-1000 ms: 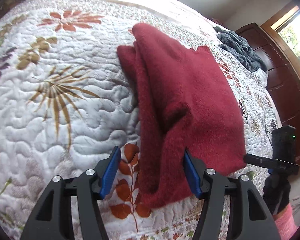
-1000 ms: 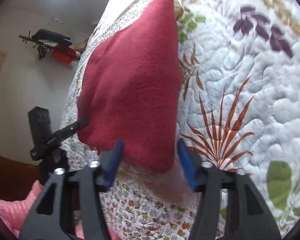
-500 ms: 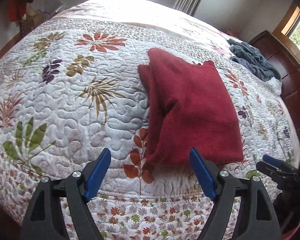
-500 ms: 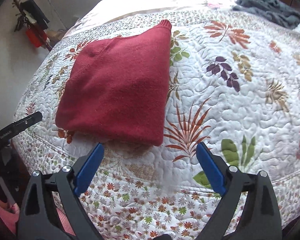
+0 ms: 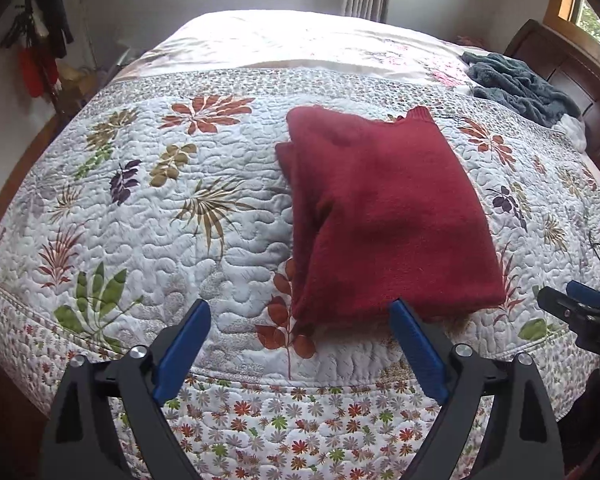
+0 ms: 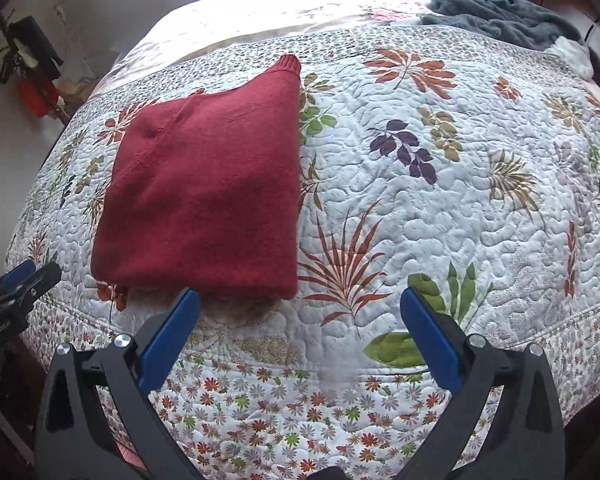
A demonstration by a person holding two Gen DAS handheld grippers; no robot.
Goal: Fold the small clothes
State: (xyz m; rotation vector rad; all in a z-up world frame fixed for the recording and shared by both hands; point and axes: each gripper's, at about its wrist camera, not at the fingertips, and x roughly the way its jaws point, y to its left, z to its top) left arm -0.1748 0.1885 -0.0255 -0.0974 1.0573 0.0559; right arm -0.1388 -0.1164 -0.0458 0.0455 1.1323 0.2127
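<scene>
A dark red sweater (image 5: pixel 384 216) lies folded into a flat rectangle on the floral quilt (image 5: pixel 160 216), near the bed's front edge; the right wrist view shows the same sweater (image 6: pixel 208 196) at left. My left gripper (image 5: pixel 300 340) is open and empty, held back just short of the sweater's near left corner. My right gripper (image 6: pixel 300 328) is also open and empty, hovering over the quilt (image 6: pixel 440 208) off the sweater's near right corner. Each view catches the other gripper's tip at its edge: the right gripper (image 5: pixel 580 300) and the left gripper (image 6: pixel 24 280).
A grey-blue fleece garment (image 5: pixel 516 84) lies crumpled at the bed's far right by a dark wooden headboard (image 5: pixel 572 76). Red and black items hang on the left wall (image 5: pixel 40 56). The quilt drops over the bed's front edge (image 5: pixel 300 420).
Both grippers have pulled back and up from the sweater's near edge and opened wider. The sweater stays folded on the quilt.
</scene>
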